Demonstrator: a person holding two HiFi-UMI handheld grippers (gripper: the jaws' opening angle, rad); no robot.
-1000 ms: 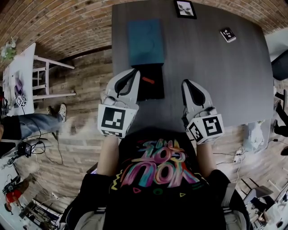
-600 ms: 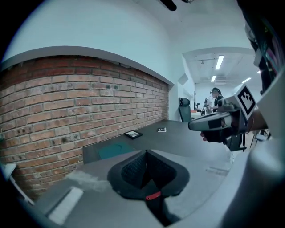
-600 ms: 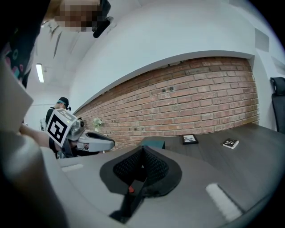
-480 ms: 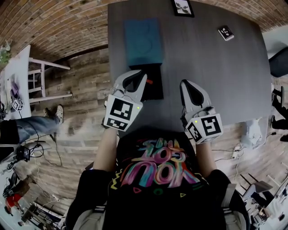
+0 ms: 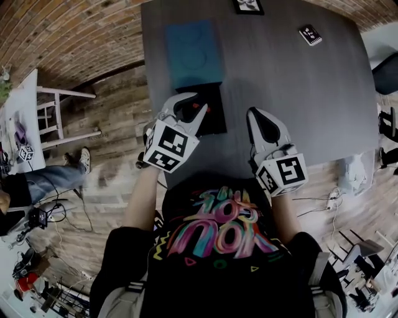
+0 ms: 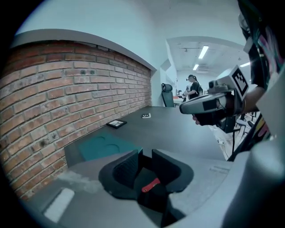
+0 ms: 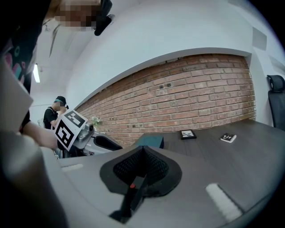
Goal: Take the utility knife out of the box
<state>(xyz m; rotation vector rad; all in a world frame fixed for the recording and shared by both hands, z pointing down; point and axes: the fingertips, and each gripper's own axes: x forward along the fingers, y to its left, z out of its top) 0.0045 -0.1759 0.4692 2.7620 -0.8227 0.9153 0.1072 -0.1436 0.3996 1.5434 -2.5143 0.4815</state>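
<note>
A black open box [image 5: 211, 118] lies on the dark grey table [image 5: 292, 81], just in front of its teal lid [image 5: 191, 53]. Inside the box lies the utility knife, of which only a short red piece [image 5: 201, 107] shows. My left gripper [image 5: 196, 107] tilts down over the box. Its jaws have just been opening, and the knife [image 6: 150, 185] shows in the gap between the pads, below them and untouched. In the left gripper view the gripper [image 6: 144, 155] stands open above the box [image 6: 153, 200]. My right gripper [image 5: 256, 115] rests to the right, pads together [image 7: 142, 149], holding nothing.
A small framed picture [image 5: 247, 5] and a marker card [image 5: 310, 34] lie at the table's far edge. A brick wall [image 6: 67, 98] runs along the far side. A white side table [image 5: 18, 112] and a seated person's legs [image 5: 50, 171] are on the left.
My left gripper has swung from the box's left side to over the box and dipped downward, now covering part of it. The right gripper has stayed put.
</note>
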